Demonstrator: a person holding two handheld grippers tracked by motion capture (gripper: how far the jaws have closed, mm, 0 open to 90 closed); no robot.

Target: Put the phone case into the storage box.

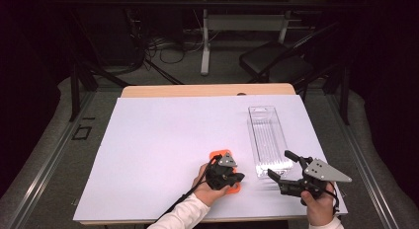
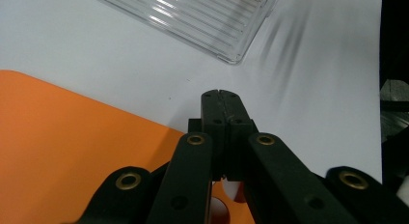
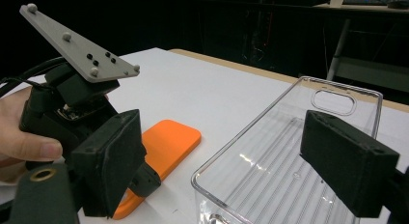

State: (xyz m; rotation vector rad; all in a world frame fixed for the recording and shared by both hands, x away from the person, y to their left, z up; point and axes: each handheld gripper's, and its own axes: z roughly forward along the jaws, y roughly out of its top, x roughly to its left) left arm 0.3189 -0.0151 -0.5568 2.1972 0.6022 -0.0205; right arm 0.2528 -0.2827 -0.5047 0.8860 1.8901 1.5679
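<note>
Right now your left gripper [image 1: 232,178] is fully closed, holding nothing, over the orange pad [image 1: 217,155] near the desk's front edge — right gripper [image 1: 284,167] gapes empty by the clear tray [image 1: 269,140]. Next: open left, grip the pad's edge.

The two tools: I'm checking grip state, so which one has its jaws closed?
The left tool, over the orange pad: its jaws meet with nothing between them. The right tool stands wide open beside the clear tray.

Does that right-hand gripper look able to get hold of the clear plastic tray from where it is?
Probably yes. The right gripper hangs open just off the near end of the clear plastic tray, with nothing between them; the left gripper sits shut by the orange pad.
</note>
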